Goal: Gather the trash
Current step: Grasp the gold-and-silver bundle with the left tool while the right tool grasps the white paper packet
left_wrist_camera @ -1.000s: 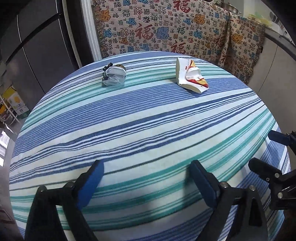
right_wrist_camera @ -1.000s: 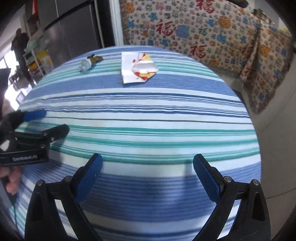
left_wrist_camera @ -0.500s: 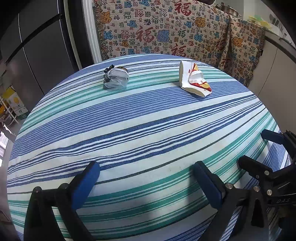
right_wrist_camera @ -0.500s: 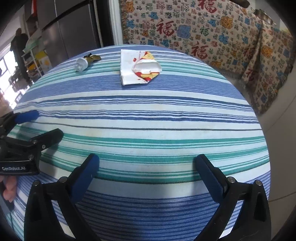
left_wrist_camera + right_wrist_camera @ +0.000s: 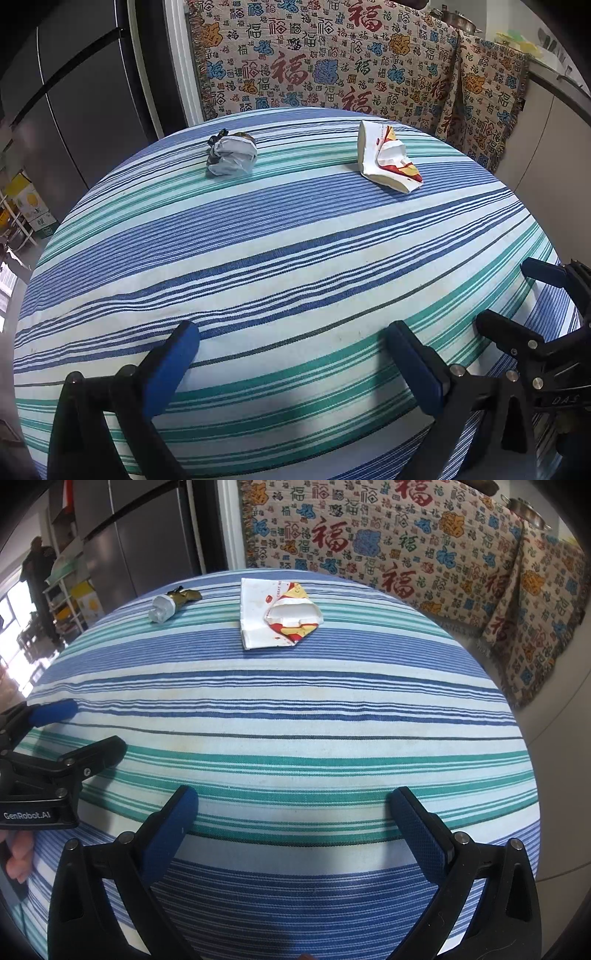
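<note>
A crumpled white wrapper with dark ends (image 5: pixel 232 158) lies at the far left of the round striped table (image 5: pixel 288 258); it also shows in the right wrist view (image 5: pixel 167 605). A torn white, red and yellow paper bag (image 5: pixel 386 158) lies at the far right, also seen in the right wrist view (image 5: pixel 279 614). My left gripper (image 5: pixel 291 354) is open and empty over the near edge; it appears in the right wrist view (image 5: pixel 85 731). My right gripper (image 5: pixel 295 823) is open and empty; it appears in the left wrist view (image 5: pixel 513 295).
A patterned blanket with red characters (image 5: pixel 332 66) hangs behind the table. A dark fridge (image 5: pixel 74 92) stands at the back left. A shelf with boxes (image 5: pixel 77 598) stands by the fridge. Tiled floor (image 5: pixel 554 709) lies to the right of the table.
Both grippers have moved forward over the table towards the two pieces of trash, which look nearer. Both stay open.
</note>
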